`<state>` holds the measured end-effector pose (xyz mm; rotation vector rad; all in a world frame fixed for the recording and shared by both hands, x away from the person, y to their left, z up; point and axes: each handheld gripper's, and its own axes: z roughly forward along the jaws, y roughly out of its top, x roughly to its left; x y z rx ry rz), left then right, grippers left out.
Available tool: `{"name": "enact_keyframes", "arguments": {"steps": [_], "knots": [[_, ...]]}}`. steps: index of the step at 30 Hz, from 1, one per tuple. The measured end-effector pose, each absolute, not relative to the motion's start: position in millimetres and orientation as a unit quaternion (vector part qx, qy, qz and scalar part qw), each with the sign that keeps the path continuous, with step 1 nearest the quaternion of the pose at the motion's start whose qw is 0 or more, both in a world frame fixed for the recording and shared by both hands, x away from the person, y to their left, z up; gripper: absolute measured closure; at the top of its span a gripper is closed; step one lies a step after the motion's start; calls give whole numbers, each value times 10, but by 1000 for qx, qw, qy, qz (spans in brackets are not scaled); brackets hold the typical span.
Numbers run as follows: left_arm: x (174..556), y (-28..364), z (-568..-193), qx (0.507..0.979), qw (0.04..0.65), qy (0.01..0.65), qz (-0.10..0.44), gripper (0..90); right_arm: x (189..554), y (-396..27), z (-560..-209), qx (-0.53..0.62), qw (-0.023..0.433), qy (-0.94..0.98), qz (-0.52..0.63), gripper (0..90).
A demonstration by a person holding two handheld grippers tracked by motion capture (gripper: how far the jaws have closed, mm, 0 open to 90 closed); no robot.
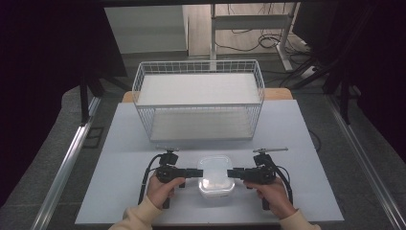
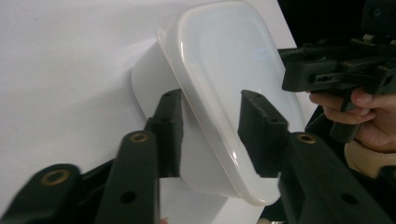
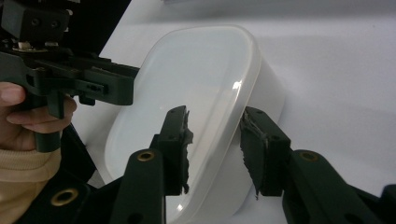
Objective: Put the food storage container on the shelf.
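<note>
Nearest the person, the lidded white plastic container [image 1: 216, 183] sits on the pale tabletop [image 1: 119, 163] close to its front edge, between the 2 hands. The left gripper [image 1: 196, 172] comes at it from one short side and the right gripper [image 1: 230, 173] from the opposite one, so the box is probably being taken from both ends to lift it level.

In the left gripper view, the left gripper's [image 2: 210, 133] 2 jaws straddle the container's [image 2: 224, 65] lid rim, one over the lid, one against the wall below; the pads seem to be bearing on it, clamped. The right gripper view shows the right gripper [image 3: 215, 144] in the same way, its worn pads pressed about the container's [image 3: 196, 93] rim, one on the lid and one on the side.

To either side of the box the tabletop lies bare, giving room to swing outward. Farther off stands the white wire basket [image 1: 198, 103], well apart from the container, with open table between; its tall front wall would have to be cleared from above.
</note>
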<state>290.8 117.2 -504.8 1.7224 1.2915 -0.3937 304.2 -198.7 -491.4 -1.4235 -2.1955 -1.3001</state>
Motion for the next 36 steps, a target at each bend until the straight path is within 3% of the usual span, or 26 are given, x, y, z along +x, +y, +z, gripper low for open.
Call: {"name": "enact_keyframes", "arguments": {"steps": [18,36], "knots": [[2800,1300,-4852,705,484,503,-123,779,2941,-2012,-4804,-460,103,-738,-483,792],[2742,1300,-4640,730,487,473,-77,786,2886,-1992,-4648,-429,61,-747,-504,794]]}}
